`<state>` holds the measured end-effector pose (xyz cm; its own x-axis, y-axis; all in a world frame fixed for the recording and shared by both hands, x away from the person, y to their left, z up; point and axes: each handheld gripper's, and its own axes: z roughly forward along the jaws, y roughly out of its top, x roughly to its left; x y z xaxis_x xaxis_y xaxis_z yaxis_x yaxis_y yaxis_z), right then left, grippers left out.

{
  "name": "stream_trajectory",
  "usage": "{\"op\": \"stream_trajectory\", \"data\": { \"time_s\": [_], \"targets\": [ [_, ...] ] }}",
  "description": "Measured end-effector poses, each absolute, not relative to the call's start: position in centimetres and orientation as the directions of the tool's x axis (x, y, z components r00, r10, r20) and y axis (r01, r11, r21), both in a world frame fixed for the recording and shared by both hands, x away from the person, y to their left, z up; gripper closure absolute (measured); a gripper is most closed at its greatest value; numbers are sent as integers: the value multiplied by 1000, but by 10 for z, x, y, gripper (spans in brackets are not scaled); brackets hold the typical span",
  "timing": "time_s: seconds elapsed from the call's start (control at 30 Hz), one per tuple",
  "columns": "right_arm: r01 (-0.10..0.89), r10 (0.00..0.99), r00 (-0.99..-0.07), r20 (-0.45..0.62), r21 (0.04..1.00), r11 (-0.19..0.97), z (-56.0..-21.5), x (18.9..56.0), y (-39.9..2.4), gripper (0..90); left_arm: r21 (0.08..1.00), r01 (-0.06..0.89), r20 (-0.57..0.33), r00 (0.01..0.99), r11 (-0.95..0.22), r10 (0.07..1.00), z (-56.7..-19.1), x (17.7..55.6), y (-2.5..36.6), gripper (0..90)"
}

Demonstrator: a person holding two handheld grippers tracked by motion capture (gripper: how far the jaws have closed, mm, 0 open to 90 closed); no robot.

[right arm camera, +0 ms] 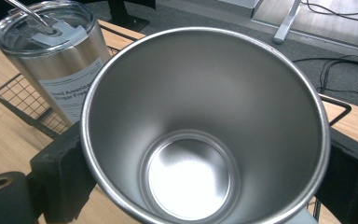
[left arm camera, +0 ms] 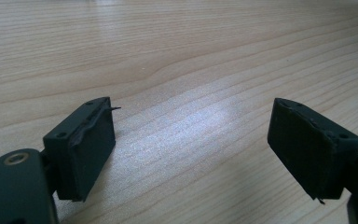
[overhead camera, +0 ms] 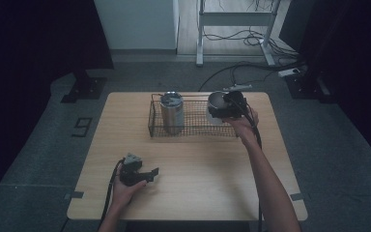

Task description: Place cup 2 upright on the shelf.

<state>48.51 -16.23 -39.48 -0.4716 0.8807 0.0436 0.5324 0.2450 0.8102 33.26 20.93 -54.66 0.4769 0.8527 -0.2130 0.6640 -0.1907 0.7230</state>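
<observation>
high view first: my left gripper (overhead camera: pixel 147 174) lies low on the wooden table (overhead camera: pixel 198 193), near the front-left corner, with the person's hand wrapped round its body and its cable trailing off the near edge. left gripper view looks along its two black jaws, which stand apart with bare wood grain between them; nothing is held there.

my right gripper (overhead camera: pixel 228 104) is out at the far side of the table, at the right end of the wire basket (overhead camera: pixel 155 129), forearm stretched across the right half of the top. right gripper view has the open steel cup (right arm camera: pixel 205 140) squarely between the jaws, one black pad pressed against each side of its wall, mouth turned toward the camera so i look straight down to its shiny bottom. so that gripper is pinching the cup. i cannot tell whether the cup's base rests on the basket floor or hangs above it.

a lidded steel tumbler (overhead camera: pixel 172 112) with a paper label stands upright in the left part of the basket, well apart from the cup, with a straw through its clear lid.
</observation>
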Motion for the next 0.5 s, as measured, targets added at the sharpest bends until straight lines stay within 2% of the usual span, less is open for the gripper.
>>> {"op": "stream_trajectory", "data": {
  "time_s": [0.5],
  "targets": [
    [578, 888, -459, 24, 767, 278, -419, 510, -153, 69, 723, 662, -212, 481, -195, 851, -547, 332, 209, 152]
  ]
}}
